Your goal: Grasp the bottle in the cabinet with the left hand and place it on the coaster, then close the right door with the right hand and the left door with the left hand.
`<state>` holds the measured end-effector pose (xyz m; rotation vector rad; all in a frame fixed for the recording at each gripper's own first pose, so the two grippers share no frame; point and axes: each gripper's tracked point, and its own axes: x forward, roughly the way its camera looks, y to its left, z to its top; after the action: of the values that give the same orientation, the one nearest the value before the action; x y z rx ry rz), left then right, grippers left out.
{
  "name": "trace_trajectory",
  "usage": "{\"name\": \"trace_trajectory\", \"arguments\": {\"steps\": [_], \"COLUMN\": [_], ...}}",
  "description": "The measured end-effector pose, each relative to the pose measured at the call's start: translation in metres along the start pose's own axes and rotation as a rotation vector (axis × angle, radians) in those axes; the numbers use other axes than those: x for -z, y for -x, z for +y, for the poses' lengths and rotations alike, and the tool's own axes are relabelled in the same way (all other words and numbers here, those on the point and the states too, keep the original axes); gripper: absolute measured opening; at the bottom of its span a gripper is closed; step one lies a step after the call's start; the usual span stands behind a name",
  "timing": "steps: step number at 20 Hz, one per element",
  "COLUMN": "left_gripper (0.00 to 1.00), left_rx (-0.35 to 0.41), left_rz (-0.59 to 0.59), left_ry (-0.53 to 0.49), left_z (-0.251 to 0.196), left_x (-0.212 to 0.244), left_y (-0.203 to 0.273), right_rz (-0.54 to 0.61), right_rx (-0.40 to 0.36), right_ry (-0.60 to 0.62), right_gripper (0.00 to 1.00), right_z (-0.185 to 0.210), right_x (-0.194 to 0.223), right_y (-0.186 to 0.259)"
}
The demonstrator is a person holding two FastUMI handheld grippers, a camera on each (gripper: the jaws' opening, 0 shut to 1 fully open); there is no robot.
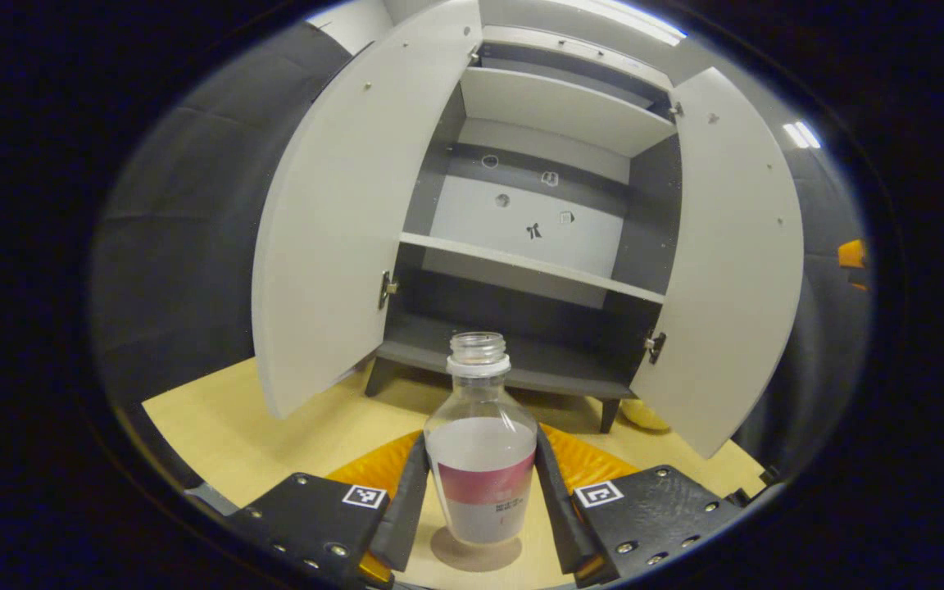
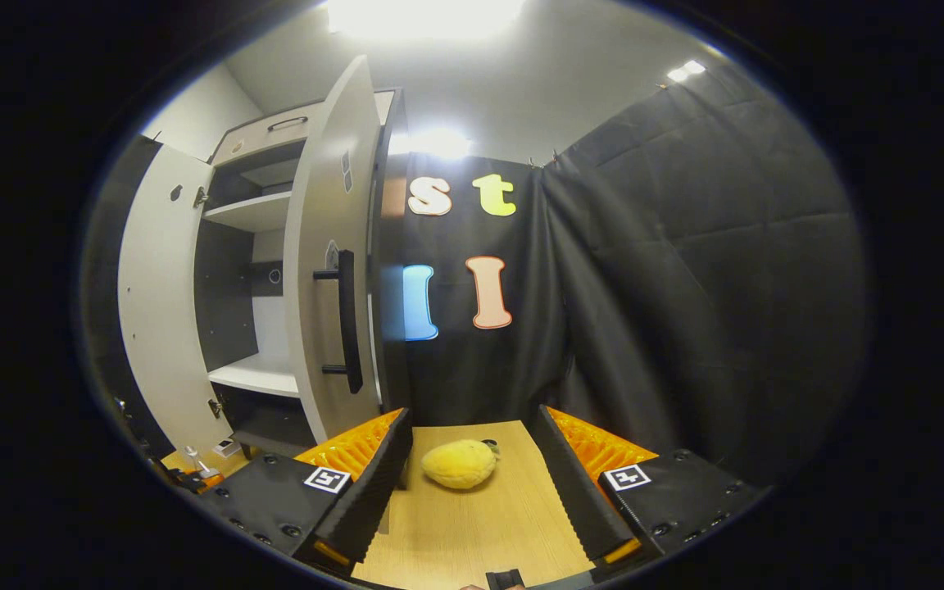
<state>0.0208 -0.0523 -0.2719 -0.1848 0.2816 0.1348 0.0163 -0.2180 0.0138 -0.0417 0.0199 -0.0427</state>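
Wooden table [image 1: 234, 434] before open cabinet [image 1: 521, 246]: bottle [image 1: 480, 459] stood on coaster [image 1: 476, 553], left gripper [image 1: 480, 500] fingers flanking it, contact uncertain. Placing step; release next. Right gripper [image 2: 472, 483] open, empty, near right door [image 2: 333, 270].

A yellow plush toy [image 2: 459, 463] on the wooden table [image 2: 480, 524], near the black cloth wall [image 2: 685, 287].
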Motion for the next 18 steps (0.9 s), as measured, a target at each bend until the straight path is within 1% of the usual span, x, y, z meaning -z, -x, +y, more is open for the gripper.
{"name": "trace_trajectory", "arguments": {"steps": [2, 5, 8, 9, 10, 11, 12, 15, 16, 17, 18], "left_gripper": [0.68, 0.68, 0.68, 0.76, 0.69, 0.76, 0.69, 0.70, 0.65, 0.71, 0.71], "left_rx": [0.007, -0.014, -0.006, 0.000, 0.003, 0.003, 0.002, 0.000, 0.009, 0.021, 0.027], "left_rz": [0.005, 0.014, 0.036, 0.039, 0.041, 0.044, 0.059, 0.055, 0.062, 0.075, 0.083], "left_ry": [-0.021, -0.056, -0.089, -0.097, -0.108, -0.120, -0.127, -0.153, -0.157, -0.156, -0.160], "left_z": [-0.005, -0.003, -0.008, -0.009, -0.009, -0.009, -0.010, -0.013, -0.017, -0.020, -0.022], "left_x": [0.006, 0.015, 0.030, 0.031, 0.033, 0.036, 0.041, 0.042, 0.046, 0.049, 0.054], "left_y": [-0.004, -0.011, -0.014, -0.015, -0.015, -0.017, -0.018, -0.016, -0.014, -0.012, -0.009], "right_rz": [0.016, 0.050, 0.062, 0.060, 0.061, 0.064, 0.069, 0.079, 0.077, 0.075, 0.076], "right_rx": [0.007, 0.017, 0.028, 0.028, 0.026, 0.024, 0.023, 0.022, 0.022, 0.021, 0.021], "right_ry": [-0.012, -0.017, -0.017, -0.014, -0.009, -0.003, -0.001, -0.013, -0.018, -0.020, -0.019], "right_gripper": [0.96, 0.96, 0.96, 0.92, 0.96, 0.96, 0.96, 0.96, 0.96, 0.96, 0.96], "right_z": [-0.003, -0.006, -0.008, -0.006, -0.004, -0.002, -0.002, 0.002, 0.004, 0.005, 0.007], "right_x": [0.004, 0.013, 0.016, 0.015, 0.016, 0.018, 0.019, 0.022, 0.022, 0.022, 0.022], "right_y": [0.001, -0.001, 0.000, 0.001, 0.000, 0.000, 0.000, 0.000, -0.001, -0.001, -0.002]}}
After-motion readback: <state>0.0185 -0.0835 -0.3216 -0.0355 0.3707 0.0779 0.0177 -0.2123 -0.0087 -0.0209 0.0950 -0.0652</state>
